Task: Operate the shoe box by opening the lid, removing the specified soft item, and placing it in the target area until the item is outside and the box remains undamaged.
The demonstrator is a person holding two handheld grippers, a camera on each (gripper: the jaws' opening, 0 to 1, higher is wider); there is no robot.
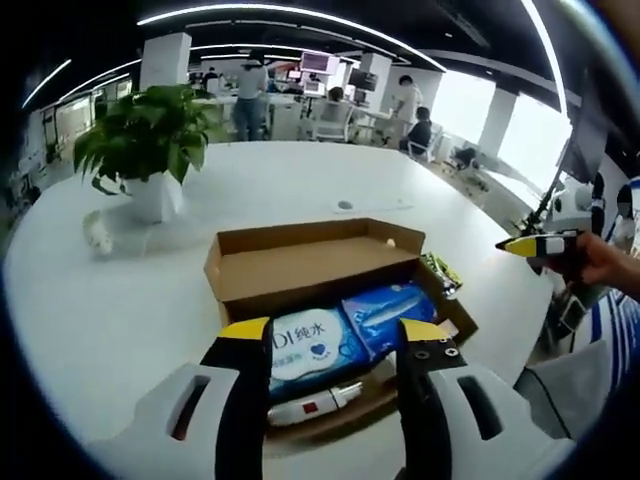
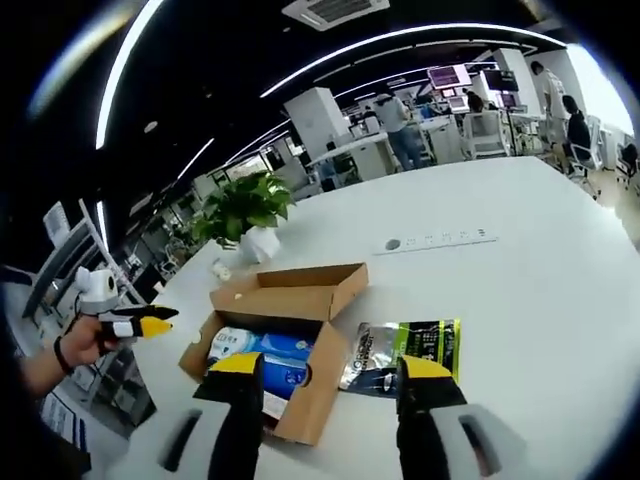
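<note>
Two grippers, one open box, several soft packs. Entry as follows.

Shoe box [image 1: 330,290]: plain brown corrugated card, rectangular, lid already folded back and standing at the box's far side; sits on the white bench [image 1: 150,300].

Contents: a wet-wipe pack [image 1: 305,345] with a white-and-blue printed film, pillowy and slack; beside it at 3 o'clock a blue soft pack [image 1: 390,310], glossy and crinkled; at 6 o'clock of the wipes, a slim white object with a red patch [image 1: 310,405], kind not clear. All lie inside the box.

Outside the box: a green-and-silver foil pouch [image 2: 405,350], flat, lying on the bench just beside the box's wall.

Left gripper [image 1: 335,335]: jaws released, spread apart, holding nothing, poised over the wipe pack.

Right gripper [image 2: 330,370]: jaws likewise parted and empty, above the box corner and pouch.

Background: potted plant [image 1: 145,150], leafy, in a white pot at 10 o'clock of the box in the left gripper view.

Handling note, as judgement: the step in hand looks like reaching in for a soft pack. Lower the left jaws straight down, pinch the film at its middle, and lift vertically, clear of the card walls so that they neither tear nor buckle. The right gripper could steady the box rim.
</note>
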